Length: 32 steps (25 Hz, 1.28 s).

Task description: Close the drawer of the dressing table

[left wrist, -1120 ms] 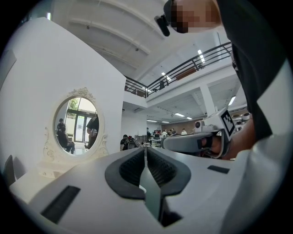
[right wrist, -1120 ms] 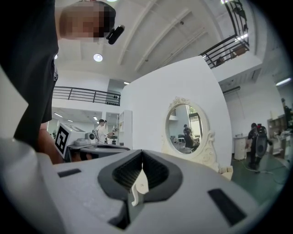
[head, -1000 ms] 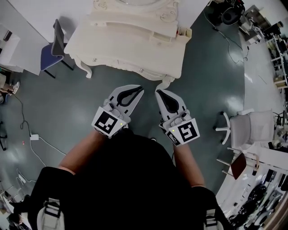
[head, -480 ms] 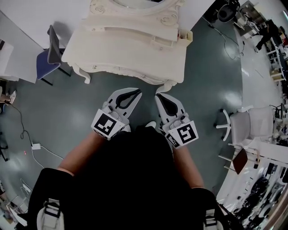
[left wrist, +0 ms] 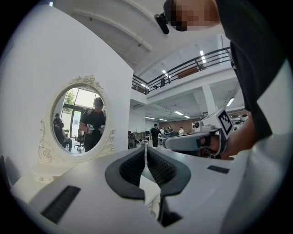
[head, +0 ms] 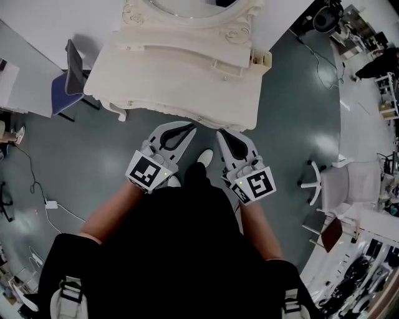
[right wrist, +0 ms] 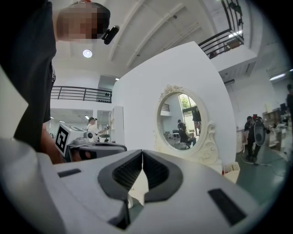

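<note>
The cream dressing table (head: 181, 68) with its oval mirror (head: 187, 7) stands at the top of the head view. From above I cannot make out its drawer front. My left gripper (head: 191, 127) and right gripper (head: 220, 133) are held side by side, level, with their tips just short of the table's front edge. Both are shut with nothing between the jaws. In the left gripper view the shut left gripper (left wrist: 145, 148) points toward the mirror (left wrist: 78, 118), with the right gripper (left wrist: 194, 140) beside it. The right gripper (right wrist: 143, 153) faces the mirror (right wrist: 183, 121) too.
A blue chair (head: 65, 81) stands left of the table beside a white desk (head: 19, 62). A white swivel chair (head: 343, 187) is at the right. Cables and a power strip (head: 48, 204) lie on the grey floor at the left. A small box (head: 264, 60) sits by the table's right end.
Both grippers have moved forward together toward the table. Its front edge now lies right at their tips, where a strip of floor showed before. The jaws have stayed shut.
</note>
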Each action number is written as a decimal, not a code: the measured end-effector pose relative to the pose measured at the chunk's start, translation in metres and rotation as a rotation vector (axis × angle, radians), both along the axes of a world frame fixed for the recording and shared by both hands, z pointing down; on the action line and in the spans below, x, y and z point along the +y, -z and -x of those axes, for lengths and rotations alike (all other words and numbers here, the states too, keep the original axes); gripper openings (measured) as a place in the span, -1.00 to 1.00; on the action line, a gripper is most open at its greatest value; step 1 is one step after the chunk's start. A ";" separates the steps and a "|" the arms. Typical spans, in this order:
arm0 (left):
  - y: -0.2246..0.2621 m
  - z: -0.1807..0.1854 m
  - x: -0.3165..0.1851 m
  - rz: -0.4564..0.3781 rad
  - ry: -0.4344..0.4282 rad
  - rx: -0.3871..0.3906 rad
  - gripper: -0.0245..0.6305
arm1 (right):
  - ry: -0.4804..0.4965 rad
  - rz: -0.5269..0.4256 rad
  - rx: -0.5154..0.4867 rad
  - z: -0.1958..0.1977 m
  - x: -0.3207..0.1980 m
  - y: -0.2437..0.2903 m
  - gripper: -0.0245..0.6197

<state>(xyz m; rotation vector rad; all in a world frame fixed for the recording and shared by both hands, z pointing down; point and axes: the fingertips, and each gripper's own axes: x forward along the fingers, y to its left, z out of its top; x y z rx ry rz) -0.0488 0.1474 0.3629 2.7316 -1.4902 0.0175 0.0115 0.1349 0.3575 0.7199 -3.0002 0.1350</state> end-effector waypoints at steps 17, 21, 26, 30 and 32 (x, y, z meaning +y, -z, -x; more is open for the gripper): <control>0.006 -0.017 -0.166 0.017 0.042 -0.003 -0.90 | 0.032 0.016 -0.015 -0.016 -0.173 -0.002 -0.94; 0.004 -0.022 -0.192 0.023 0.063 -0.011 -0.92 | 0.026 0.037 -0.008 -0.025 -0.200 -0.011 -0.94; 0.000 -0.024 -0.218 0.039 0.086 -0.031 -0.94 | 0.007 0.063 -0.004 -0.034 -0.228 -0.026 -0.94; -0.008 -0.026 -0.237 0.039 0.068 -0.031 -0.94 | -0.025 0.096 0.009 -0.038 -0.250 -0.041 -0.93; -0.015 -0.023 -0.246 0.039 0.055 -0.030 -0.94 | -0.047 0.124 0.028 -0.037 -0.261 -0.053 -0.93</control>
